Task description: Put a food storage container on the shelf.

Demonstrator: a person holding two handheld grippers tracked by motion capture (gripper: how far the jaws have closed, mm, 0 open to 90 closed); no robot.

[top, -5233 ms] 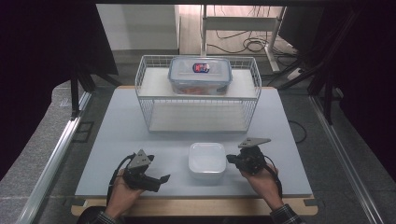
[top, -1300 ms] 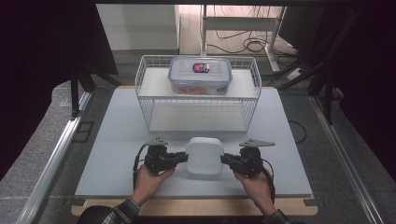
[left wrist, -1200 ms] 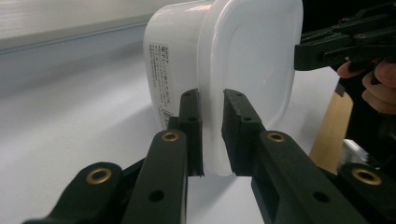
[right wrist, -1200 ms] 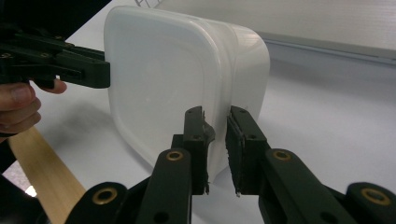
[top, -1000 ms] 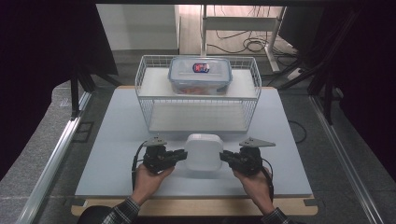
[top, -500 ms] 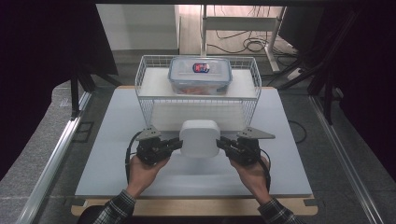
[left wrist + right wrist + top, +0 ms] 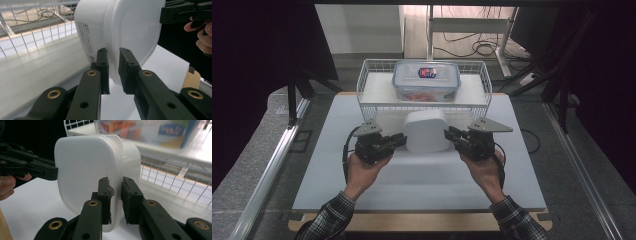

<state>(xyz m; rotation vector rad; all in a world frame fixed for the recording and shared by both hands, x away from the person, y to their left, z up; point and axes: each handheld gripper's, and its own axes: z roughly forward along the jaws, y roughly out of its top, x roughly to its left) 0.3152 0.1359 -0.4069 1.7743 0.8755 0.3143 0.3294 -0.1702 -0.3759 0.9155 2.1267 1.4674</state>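
A white lidded plastic box (image 7: 427, 131) hangs above the white table top (image 7: 422, 175), held between both grippers. My left gripper (image 7: 398, 141) is shut on the box's left rim, and in the left gripper view its jaws pinch the rim of the white box (image 7: 125, 32). My right gripper (image 7: 452, 135) is shut on the right rim; in the right gripper view the white box (image 7: 85, 170) stands on edge between the jaws. Behind it a wire basket (image 7: 372, 87) carries a clear food container (image 7: 426, 80) with a blue-rimmed lid on its upper shelf.
The basket's lower shelf (image 7: 387, 117) lies open just behind the lifted box. A wooden board edge (image 7: 412, 220) runs along the near side. Metal rails (image 7: 267, 165) flank the table, and cables (image 7: 477, 47) lie on the floor behind.
Both grippers closed in on the box's sides, then lifted it off the table. It now hangs higher and closer to the basket.
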